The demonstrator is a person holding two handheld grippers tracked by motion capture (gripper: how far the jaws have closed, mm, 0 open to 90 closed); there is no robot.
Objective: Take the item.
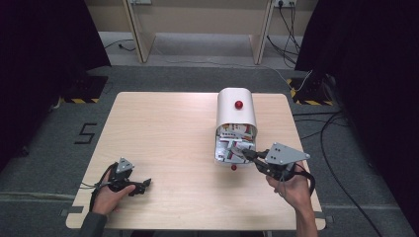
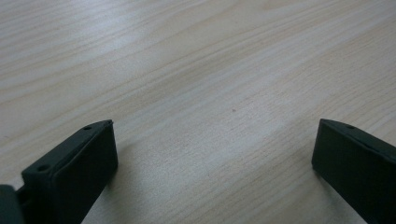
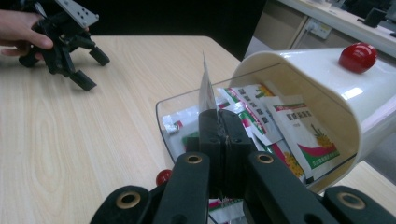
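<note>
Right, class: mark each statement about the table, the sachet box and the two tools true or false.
1. The right tool is shut on a sachet. True.
2. The left tool holds a sachet. False: it is open over the bare table.
3. The white box lies with its clear tray pulled open. True.
4. The box has blue knobs. False: the knob is red.
</note>
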